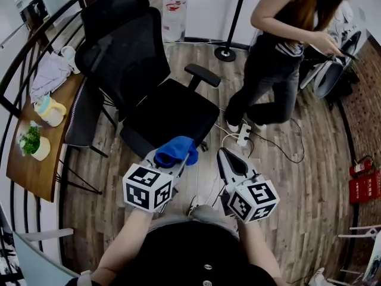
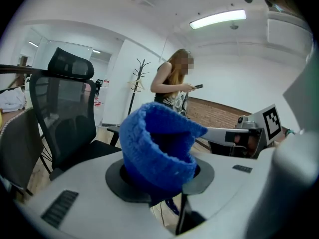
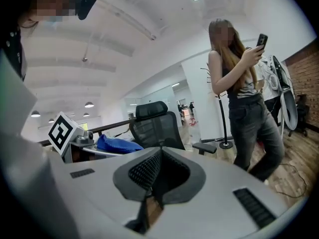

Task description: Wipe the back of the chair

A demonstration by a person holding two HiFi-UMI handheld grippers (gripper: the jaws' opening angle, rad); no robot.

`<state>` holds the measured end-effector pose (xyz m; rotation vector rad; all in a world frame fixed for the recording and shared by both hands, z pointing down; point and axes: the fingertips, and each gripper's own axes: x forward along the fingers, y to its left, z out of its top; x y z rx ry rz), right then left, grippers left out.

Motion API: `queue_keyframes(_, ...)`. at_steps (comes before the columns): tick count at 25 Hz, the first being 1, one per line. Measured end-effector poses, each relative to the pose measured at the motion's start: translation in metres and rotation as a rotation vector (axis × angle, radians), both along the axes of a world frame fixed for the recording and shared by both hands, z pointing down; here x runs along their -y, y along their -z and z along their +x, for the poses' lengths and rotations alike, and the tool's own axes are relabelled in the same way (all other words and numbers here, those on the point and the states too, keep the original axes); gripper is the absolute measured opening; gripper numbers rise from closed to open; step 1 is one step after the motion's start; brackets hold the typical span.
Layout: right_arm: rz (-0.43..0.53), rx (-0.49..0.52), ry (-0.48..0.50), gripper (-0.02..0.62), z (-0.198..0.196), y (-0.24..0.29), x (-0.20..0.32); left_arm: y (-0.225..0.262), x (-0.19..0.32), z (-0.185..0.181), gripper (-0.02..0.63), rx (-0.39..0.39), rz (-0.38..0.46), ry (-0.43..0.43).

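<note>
A black mesh office chair (image 1: 134, 64) stands ahead of me, its seat turned toward me and its backrest (image 1: 122, 46) on the far side. My left gripper (image 1: 177, 155) is shut on a bunched blue knitted cloth (image 1: 175, 148), held low in front of the chair's seat edge. That blue cloth (image 2: 157, 151) fills the jaws in the left gripper view, with the chair (image 2: 62, 118) at left. My right gripper (image 1: 228, 157) hangs shut and empty beside it. The right gripper view shows its closed pads (image 3: 149, 171) and the chair (image 3: 157, 126) beyond.
A person (image 1: 280, 52) stands at right looking at a phone. A wooden side table (image 1: 41, 139) at left carries a cup, a potted plant and a cloth. A power strip (image 1: 243, 137) and cables lie on the floor. A coat stand base (image 1: 225, 53) sits behind.
</note>
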<state>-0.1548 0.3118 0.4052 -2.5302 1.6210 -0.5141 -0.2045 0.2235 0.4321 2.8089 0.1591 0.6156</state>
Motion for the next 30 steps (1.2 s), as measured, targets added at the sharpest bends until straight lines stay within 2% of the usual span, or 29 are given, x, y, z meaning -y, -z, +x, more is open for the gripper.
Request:
queue_keyframes(6,-0.017,0.034,0.098,0.029,0.045,-0.015,-0.008,-0.01,-0.005,0.044,0.118,0.006,-0.007,0.069)
queue_keyframes(16,-0.032,0.09,0.17,0.029,0.077,-0.032,0.011,-0.024,0.011,0.065,0.118,0.074,-0.015,0.152)
queue_keyframes(24,-0.046,0.068,0.221,0.029,0.127,-0.031,0.056,-0.028,0.056,0.111,0.118,0.078,-0.021,0.203)
queue_keyframes(30,-0.046,0.044,0.287,0.029,0.174,-0.02,0.123,-0.02,0.112,0.148,0.118,0.056,-0.029,0.272)
